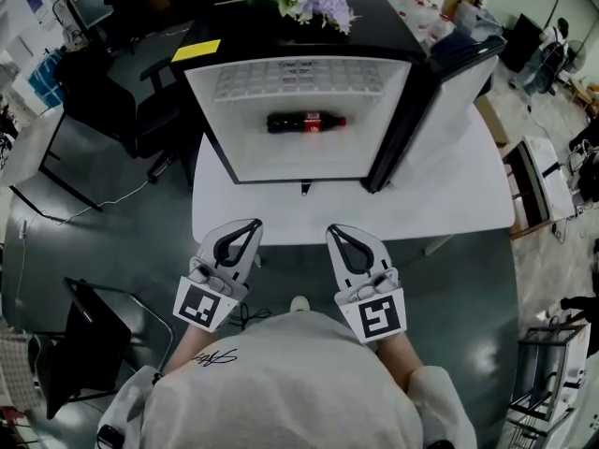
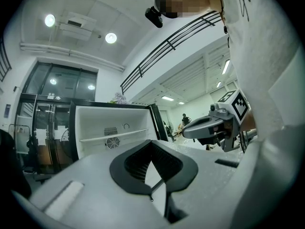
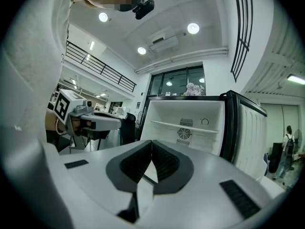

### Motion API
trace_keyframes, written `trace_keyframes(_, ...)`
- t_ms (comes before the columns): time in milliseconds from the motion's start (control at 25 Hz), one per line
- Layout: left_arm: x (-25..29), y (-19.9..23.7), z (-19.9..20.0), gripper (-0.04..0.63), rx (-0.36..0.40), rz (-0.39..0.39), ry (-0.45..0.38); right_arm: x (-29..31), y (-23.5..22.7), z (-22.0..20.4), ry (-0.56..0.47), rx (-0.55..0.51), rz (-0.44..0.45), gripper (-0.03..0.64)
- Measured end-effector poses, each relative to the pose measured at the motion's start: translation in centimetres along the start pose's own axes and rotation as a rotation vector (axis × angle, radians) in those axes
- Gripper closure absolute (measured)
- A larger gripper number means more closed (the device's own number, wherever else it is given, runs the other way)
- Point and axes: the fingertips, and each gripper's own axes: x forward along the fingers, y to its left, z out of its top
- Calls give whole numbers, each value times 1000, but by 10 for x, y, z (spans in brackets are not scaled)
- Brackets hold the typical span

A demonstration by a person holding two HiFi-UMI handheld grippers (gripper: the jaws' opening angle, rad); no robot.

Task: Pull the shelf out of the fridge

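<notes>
White table [image 1: 449, 195] is filling the middle ground and carrying the small fridge [image 1: 201, 92]. Its door [image 1: 440, 110] is standing open on the person's right.

Left gripper [image 1: 252, 224] and right gripper [image 1: 331, 229] are hovering side by side at the person's chest, short of the table's near edge. Each is showing its jaws pressed together. Neither is gripping or touching anything, and the two are pointing forward toward the fridge opening.

Shelf [image 1: 299, 78] is sitting inside the compartment, straight ahead of both tools and well apart from them, across the bare tabletop. Its long axis is running left to right, with the front edge facing the person. The opening is lying roughly midway between the grippers, so neither is appearing clearly nearer. The right one is working on the door side.

A cola bottle [image 1: 306, 122] is lying on its side across the cavity, closer to the person than the shelf in the head view. Whether it is resting on the shelf or on the floor beneath cannot be told.

Both jaws would likely need opening before meeting the front edge.
</notes>
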Motion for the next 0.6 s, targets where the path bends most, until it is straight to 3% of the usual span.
trace_keyframes(600, 16, 45, -25, 591, -17, -12, 13, 45, -11, -9, 12, 27, -42, 604)
